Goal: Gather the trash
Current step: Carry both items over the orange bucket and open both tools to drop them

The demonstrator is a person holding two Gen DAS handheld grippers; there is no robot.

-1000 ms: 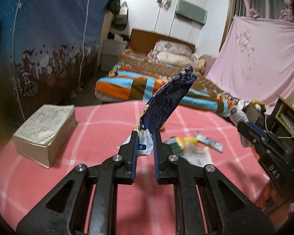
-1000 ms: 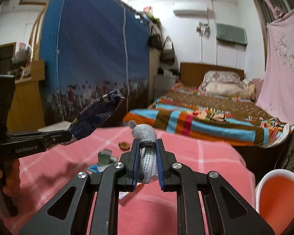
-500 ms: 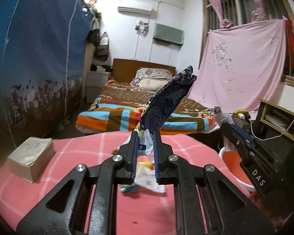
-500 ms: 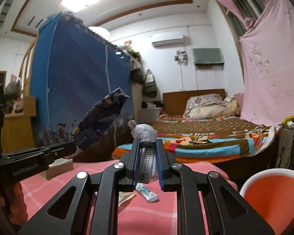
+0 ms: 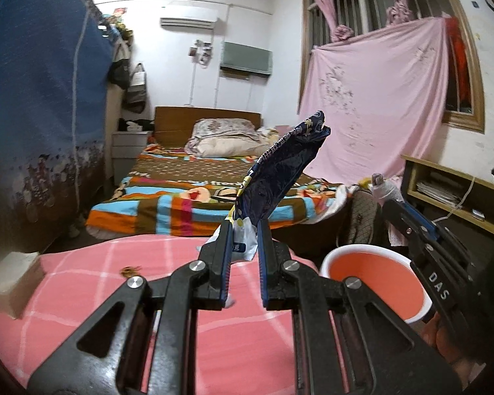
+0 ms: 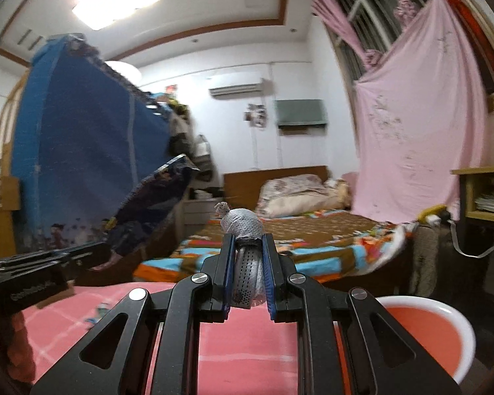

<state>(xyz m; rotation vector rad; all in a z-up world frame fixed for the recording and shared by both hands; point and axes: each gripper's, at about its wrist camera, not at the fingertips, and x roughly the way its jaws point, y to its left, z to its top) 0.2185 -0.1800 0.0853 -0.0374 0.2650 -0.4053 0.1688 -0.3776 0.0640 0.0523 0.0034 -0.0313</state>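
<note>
**Both grippers carry trash above the desk, beside the bin**

The left gripper [image 5: 242, 227] has its jaws clenched on a dark blue snack wrapper [image 5: 280, 177]. The wrapper's white lower end sits pinched between the two blue pads, and the rest rises out of the jaws, slanting up and to the right, its crumpled top well above the fingertips. From the right wrist view the same wrapper [image 6: 154, 204] shows at the left, sticking up at a slant from the left gripper [image 6: 92, 256], whose tips are partly blurred.

The right gripper [image 6: 248, 247] is clenched on a grey, perforated wad [image 6: 245, 263] knotted at the top. The wad stands upright between the pads, its rounded upper part and knot poking out above the fingertips, its lower part filling the gap between them. In the left wrist view the right gripper [image 5: 392, 202] enters from the right, with the pale top of the wad [image 5: 383, 189] at its tip.

Both grippers are above a pink checked desk [image 5: 82, 263]. A bin [image 5: 372, 283] with a white rim and orange inside stands just past the desk's right edge, below and to the right of both jaws; neither piece of trash is over its opening. A book [image 5: 10, 279] lies at the desk's left edge, and a small brown scrap [image 5: 130, 269] lies on the cloth left of the left jaws. A bed [image 5: 187, 191] lies beyond the desk.
</note>
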